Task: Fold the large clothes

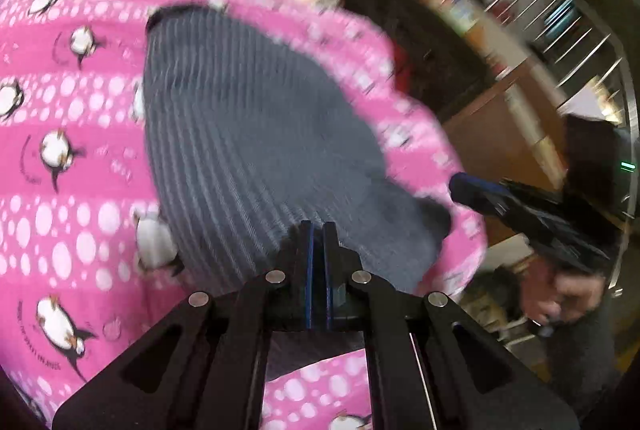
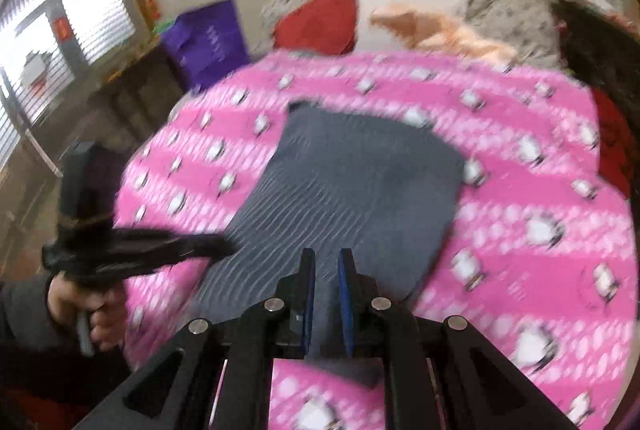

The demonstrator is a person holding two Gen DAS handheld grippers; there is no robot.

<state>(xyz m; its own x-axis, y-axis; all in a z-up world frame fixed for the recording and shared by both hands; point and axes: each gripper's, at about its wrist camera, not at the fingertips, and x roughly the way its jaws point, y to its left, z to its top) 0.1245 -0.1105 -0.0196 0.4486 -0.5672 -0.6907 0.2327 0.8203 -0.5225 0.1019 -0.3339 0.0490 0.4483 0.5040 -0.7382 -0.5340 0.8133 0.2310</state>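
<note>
On the pink penguin-print blanket (image 2: 520,158) lies a grey ribbed garment (image 2: 344,186), folded flat. Left hand-held gripper (image 1: 319,230) is clenched, grasping nothing; right hand-held gripper (image 2: 327,262) stands slightly parted, empty, above the garment's near edge.

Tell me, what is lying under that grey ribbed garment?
The grey ribbed garment lies on a pink penguin-print blanket, which shows all around it. Whatever is beneath the blanket is covered, so I cannot tell.
</note>
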